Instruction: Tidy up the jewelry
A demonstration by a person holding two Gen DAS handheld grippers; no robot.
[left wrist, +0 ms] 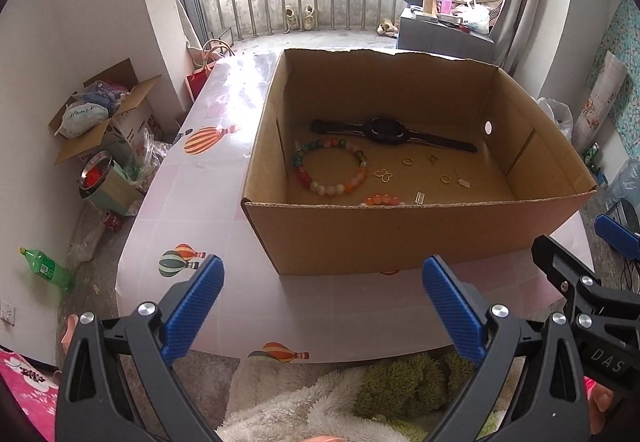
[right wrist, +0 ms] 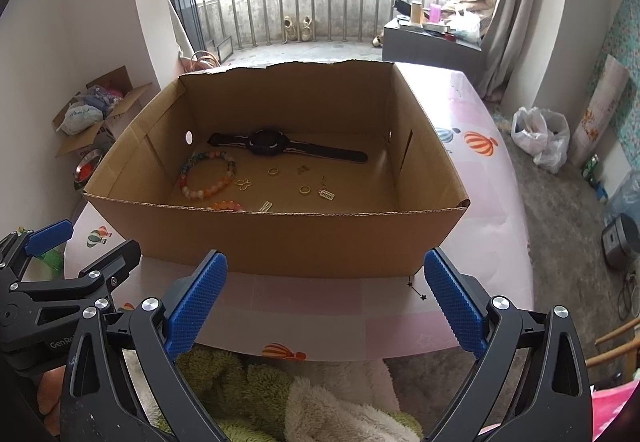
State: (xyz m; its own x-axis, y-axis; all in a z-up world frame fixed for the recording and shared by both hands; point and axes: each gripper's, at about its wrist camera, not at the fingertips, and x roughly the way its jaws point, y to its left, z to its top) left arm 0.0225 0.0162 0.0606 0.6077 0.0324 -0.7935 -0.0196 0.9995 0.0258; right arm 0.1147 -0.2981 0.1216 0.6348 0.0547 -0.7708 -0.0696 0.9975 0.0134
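An open cardboard box [left wrist: 400,238] [right wrist: 280,242] stands on the table. Inside lie a black watch [left wrist: 384,132] [right wrist: 268,144], a multicoloured bead bracelet [left wrist: 332,172] [right wrist: 208,176], an orange bead bracelet [left wrist: 382,200] [right wrist: 228,206] behind the near wall, gold rings [left wrist: 408,161] [right wrist: 305,189] and several small charms. A star earring [right wrist: 418,292] lies on the table by the box's near right corner. My left gripper [left wrist: 322,306] is open and empty before the box. My right gripper [right wrist: 326,302] is open and empty beside it.
The table [left wrist: 224,130] [right wrist: 492,202] has a pink balloon-print cover. A fluffy white and green cloth [left wrist: 340,394] lies below its near edge. Boxes, a bottle [left wrist: 48,268] and bags [right wrist: 540,134] clutter the floor at both sides.
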